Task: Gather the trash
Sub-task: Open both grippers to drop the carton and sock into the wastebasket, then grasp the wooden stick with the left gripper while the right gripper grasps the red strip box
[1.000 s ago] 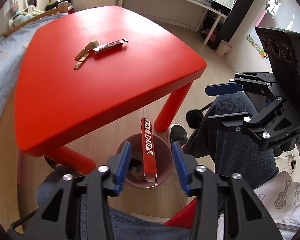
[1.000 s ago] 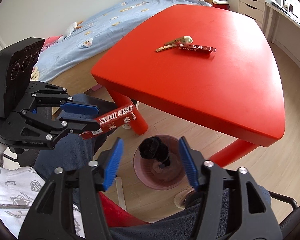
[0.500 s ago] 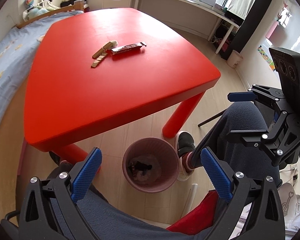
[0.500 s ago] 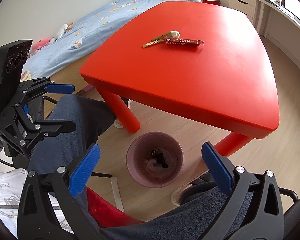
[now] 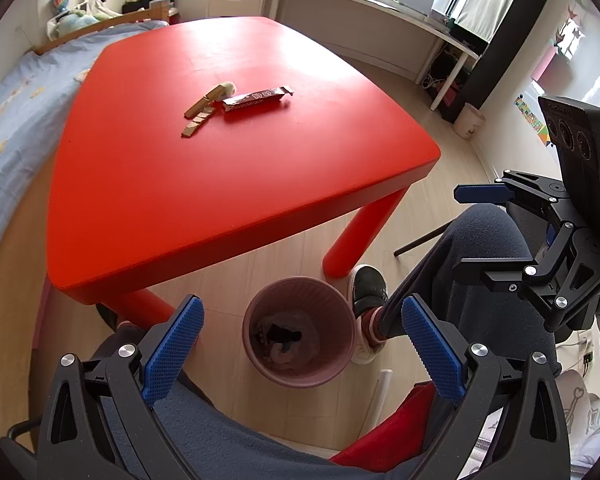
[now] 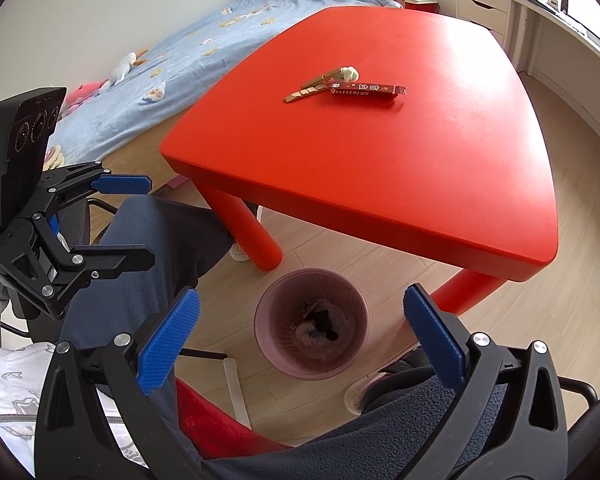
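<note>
1. Red table: stands just beyond the knees, with the remaining trash grouped near the middle of its top. Best to reach up and across from the near edge and keep clear of the rim on the way.
2. Pink bin: sits on the floor by the near table leg, between the feet, with crumpled scraps and a red carton already inside. Worth leaving where it is, so that each drop lands straight down.
3. Left gripper: hangs over the bin, jaws just spread wide, nothing between the blue pads. Ready to lift toward the table.
4. Right gripper: likewise above the bin, jaws just opened to full spread and empty.
5. Red wrapper: lies flat and long. Better pinched across its narrow width, near the middle.
6. Tan sticks: lie just beside the wrapper, thin and low. Likely to need pads pressed close to the tabletop.
7. Small pale wad: sits at the far end of the sticks. Soft; a light pinch should do.
</note>
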{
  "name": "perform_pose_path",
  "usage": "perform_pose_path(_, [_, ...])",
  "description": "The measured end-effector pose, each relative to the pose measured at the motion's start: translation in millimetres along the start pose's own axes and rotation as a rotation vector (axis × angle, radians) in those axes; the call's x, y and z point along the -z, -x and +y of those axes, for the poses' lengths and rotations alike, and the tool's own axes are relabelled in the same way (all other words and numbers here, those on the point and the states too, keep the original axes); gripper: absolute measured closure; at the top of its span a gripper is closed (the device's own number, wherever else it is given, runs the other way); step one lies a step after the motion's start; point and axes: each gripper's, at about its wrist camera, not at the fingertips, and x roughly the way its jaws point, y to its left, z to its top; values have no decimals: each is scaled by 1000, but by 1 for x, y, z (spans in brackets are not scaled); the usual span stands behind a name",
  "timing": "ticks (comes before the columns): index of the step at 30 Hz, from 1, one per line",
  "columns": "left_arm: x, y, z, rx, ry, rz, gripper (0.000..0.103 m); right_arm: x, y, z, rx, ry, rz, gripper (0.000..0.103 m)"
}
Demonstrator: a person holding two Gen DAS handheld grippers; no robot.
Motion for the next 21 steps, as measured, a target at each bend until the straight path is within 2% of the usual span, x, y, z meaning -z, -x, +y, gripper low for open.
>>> perform_pose_path(9, [-19,4,13,-6,10,-31,8,-24,8,-10,15,31,-32,3])
perform_pose_path(21, [-78,7,48,-42,-17,-94,8,-96,13,-28,33,161,-71,3])
